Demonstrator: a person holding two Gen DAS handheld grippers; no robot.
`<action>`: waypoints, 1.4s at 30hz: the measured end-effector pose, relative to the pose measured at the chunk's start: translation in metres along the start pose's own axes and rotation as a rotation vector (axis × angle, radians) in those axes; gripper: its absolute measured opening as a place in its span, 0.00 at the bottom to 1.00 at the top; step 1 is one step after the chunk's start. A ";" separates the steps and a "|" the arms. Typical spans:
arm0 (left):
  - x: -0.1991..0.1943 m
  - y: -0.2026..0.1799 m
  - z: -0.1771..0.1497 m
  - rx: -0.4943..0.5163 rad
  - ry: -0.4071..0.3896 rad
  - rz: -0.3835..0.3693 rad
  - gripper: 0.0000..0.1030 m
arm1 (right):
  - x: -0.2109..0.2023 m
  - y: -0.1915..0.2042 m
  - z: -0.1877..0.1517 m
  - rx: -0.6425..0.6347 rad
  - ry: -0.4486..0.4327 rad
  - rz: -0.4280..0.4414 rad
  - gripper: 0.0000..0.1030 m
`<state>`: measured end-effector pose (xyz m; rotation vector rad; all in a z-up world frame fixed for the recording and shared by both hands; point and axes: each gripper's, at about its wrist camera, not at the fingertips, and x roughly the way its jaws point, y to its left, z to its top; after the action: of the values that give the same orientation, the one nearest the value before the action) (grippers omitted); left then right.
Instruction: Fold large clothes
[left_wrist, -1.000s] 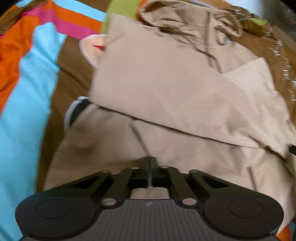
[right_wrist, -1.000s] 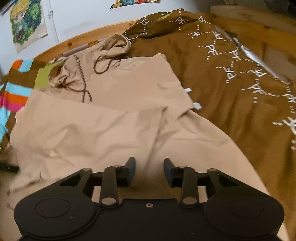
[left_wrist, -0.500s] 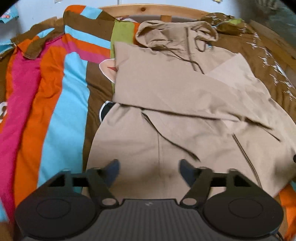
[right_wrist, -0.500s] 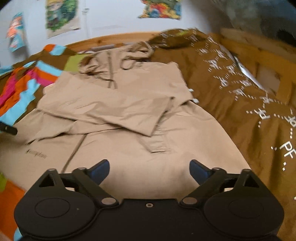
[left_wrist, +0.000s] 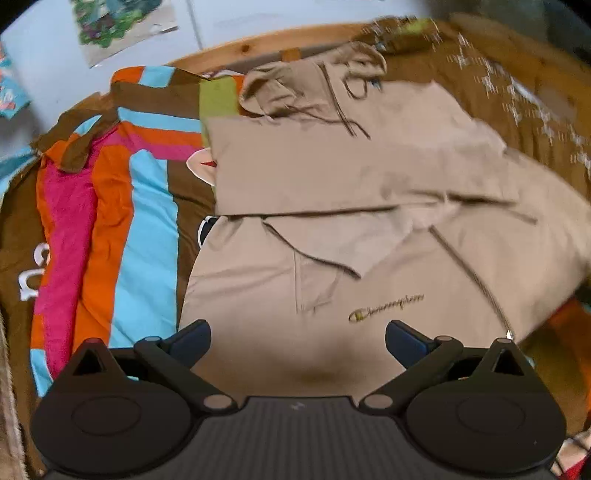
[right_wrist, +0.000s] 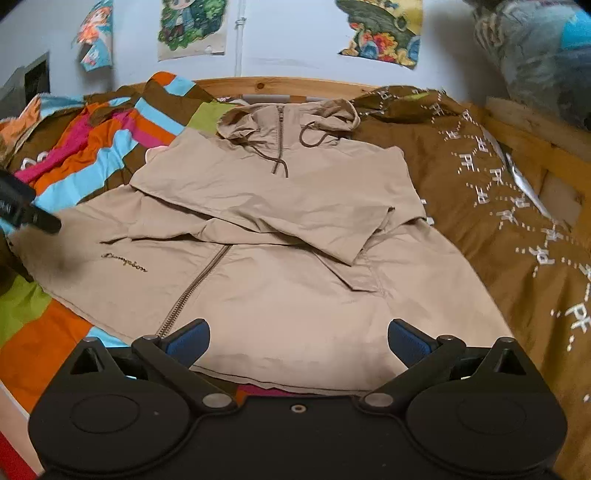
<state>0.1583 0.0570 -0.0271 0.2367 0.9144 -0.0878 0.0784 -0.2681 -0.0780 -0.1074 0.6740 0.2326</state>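
Hooded jacket (right_wrist: 280, 236): beige, spread flat on the bed, hood towards the wooden headboard, hem nearest both cameras.
Bed cover: striped blanket (left_wrist: 122, 206) under the jacket's left side, brown patterned duvet (right_wrist: 517, 206) along its right.
Done so far: both sleeves folded in across the chest, one overlapping the other; side edges roughly straight.
Left to do, by judgement: body not yet folded lengthwise, hem and hood still at opposite ends; at least one bottom-to-top fold needed, hood likely tucked as well.
Hood (right_wrist: 284, 118): lying open above the collar, drawcords (right_wrist: 306, 138) loose on the chest.
Left gripper (left_wrist: 297, 338): jaws wide apart, empty, hovering over the lower front near the embroidered logo (left_wrist: 386, 308).
Right gripper (right_wrist: 299, 338): jaws wide apart, empty, above the hem on the right half.
Change over the last second: left jaws, earlier closed on a pinch of fabric, now fully open; right jaws, earlier only narrowly parted, now spread wide.
Change in position: both grippers pulled back and raised from close to the cloth, whole jacket now in view.
Jacket itself: folded sleeves lying much as half a second ago.
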 end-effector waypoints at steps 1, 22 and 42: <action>-0.002 -0.002 0.004 0.013 -0.005 0.014 0.99 | 0.000 -0.002 -0.001 0.013 -0.002 0.005 0.99; 0.149 0.089 0.232 -0.013 -0.297 0.141 0.97 | 0.191 -0.095 0.204 0.108 -0.152 -0.016 0.75; 0.274 0.088 0.341 0.073 -0.326 0.260 0.02 | 0.376 -0.116 0.355 0.188 -0.144 -0.100 0.03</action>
<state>0.6045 0.0677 -0.0294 0.3953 0.5510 0.0798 0.6067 -0.2522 -0.0357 0.0551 0.5425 0.0789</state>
